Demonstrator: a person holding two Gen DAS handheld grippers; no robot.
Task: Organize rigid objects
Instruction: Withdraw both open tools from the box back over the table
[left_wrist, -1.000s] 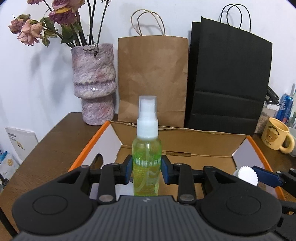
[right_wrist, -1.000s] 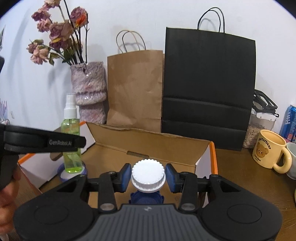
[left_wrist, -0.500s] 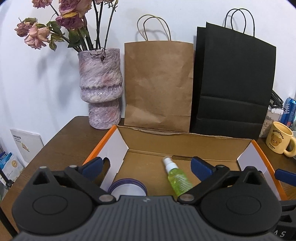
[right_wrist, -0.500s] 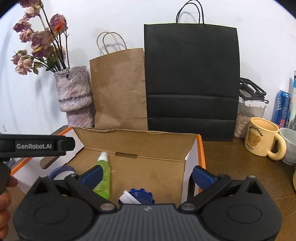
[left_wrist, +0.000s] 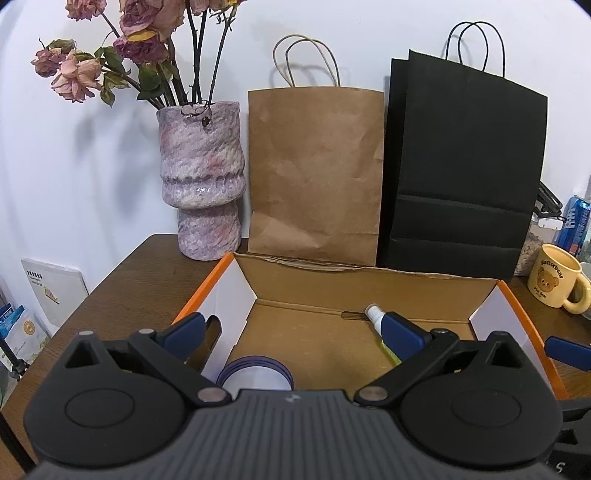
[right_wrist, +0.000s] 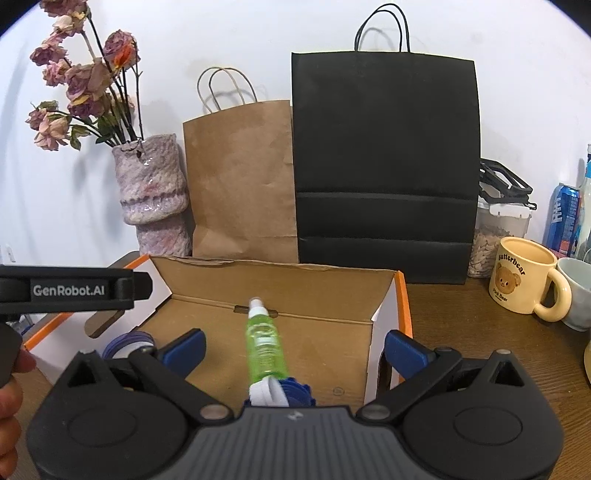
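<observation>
— Three things lie in the cardboard box (right_wrist: 280, 284): a green spray bottle (right_wrist: 264, 341) on its side, nozzle toward the back wall; a white-capped blue jar (right_wrist: 280, 395) touching the bottle's base at the near edge; a blue-rimmed round lid (left_wrist: 255, 376) in the near left corner.

— And the grippers?

— Both spread wide, their fingers having just let go. The left gripper (left_wrist: 291, 334) hangs over the box with nothing between its fingers; the right gripper (right_wrist: 295, 347) straddles the bottle without touching it.

— Around the box?

— It sits on a wooden table (right_wrist: 461, 317). Behind it stand a vase (left_wrist: 201, 184) holding dried roses, a brown paper bag (left_wrist: 316, 173) and a black paper bag (left_wrist: 465, 166). A yellow mug (right_wrist: 522, 275) stands to the right.
</observation>
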